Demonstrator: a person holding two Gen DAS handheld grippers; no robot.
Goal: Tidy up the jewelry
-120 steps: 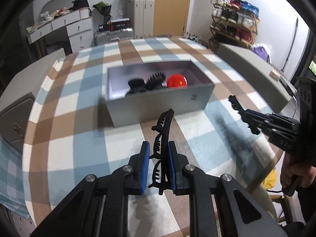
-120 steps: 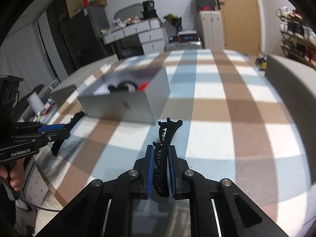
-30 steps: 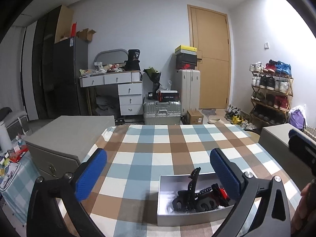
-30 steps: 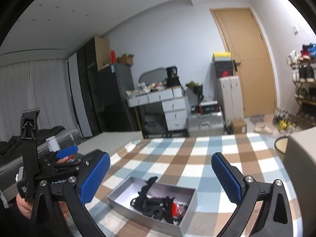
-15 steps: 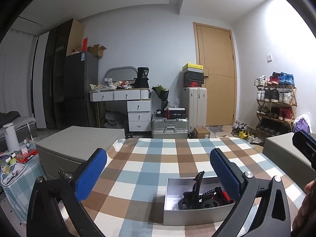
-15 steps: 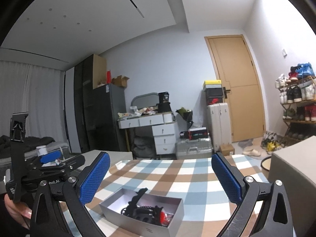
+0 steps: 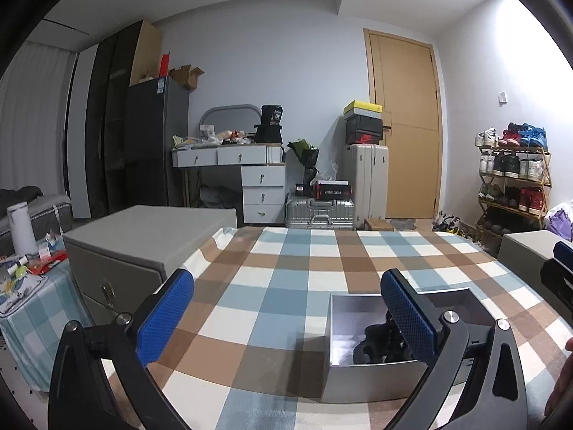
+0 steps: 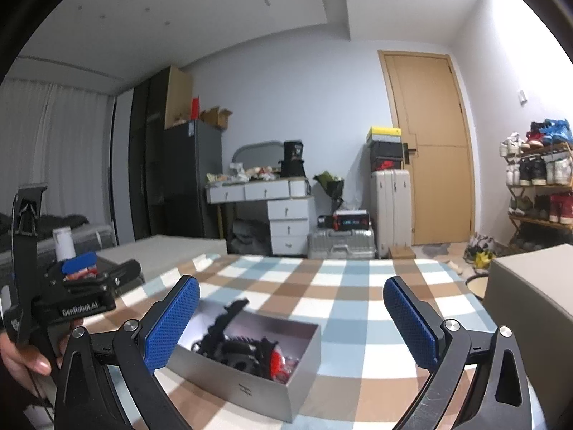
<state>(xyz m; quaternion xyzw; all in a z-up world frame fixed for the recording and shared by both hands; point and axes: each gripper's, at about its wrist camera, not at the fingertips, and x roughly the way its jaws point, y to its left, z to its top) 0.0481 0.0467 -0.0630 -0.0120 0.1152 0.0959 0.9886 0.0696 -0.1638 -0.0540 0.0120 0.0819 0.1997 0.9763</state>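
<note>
Left gripper (image 7: 286, 313) and right gripper (image 8: 292, 317) both hang spread wide and empty above the checkered table (image 8: 358, 286), with the black hair clips (image 8: 229, 344) piled inside the grey box (image 8: 250, 390).

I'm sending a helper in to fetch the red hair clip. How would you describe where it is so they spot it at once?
Find the table with the blue, brown and white checked cloth; the open grey box sits on it. The red clip lies inside, at the end nearer the door side of the room. It is the only red piece, the other clips beside it being black.
</note>
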